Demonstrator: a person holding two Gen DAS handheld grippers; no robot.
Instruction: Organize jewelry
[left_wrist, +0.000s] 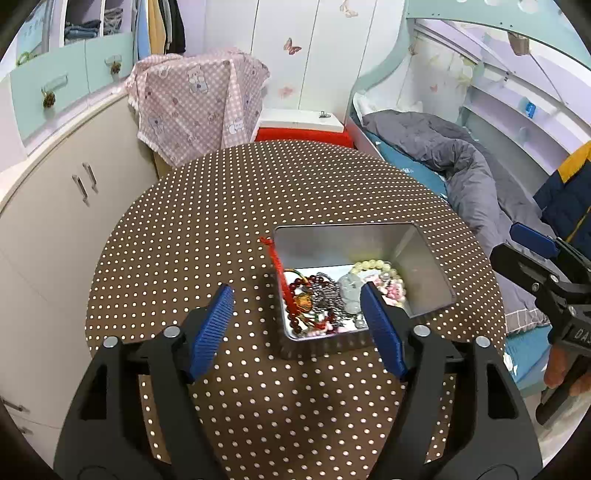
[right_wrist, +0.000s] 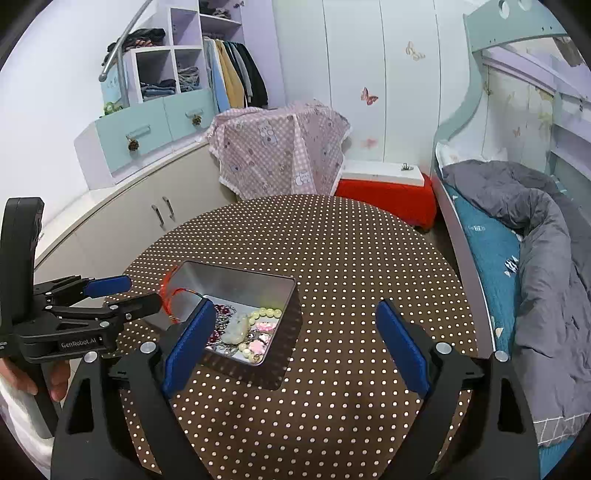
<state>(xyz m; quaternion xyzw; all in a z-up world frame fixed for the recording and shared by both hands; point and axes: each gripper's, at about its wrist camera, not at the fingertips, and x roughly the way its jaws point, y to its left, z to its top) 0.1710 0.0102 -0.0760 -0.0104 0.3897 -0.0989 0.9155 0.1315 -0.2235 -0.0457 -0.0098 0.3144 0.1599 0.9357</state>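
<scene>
while both hand-held grippers gape empty, jewelry tin (left_wrist: 424, 254) sits just beyond left hand-held gripper (left_wrist: 297, 299).

One metal tin (left_wrist: 424, 258), two tongs (left_wrist: 297, 317), one round table (left_wrist: 221, 206), one bed (left_wrist: 461, 173)

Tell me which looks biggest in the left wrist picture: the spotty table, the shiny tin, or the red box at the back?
1. Spotty table, biggest by far.
2. Shiny tin.
3. Red box, though it is farther away and partly hidden by the table, so its rank against the tin is unsure.
</scene>
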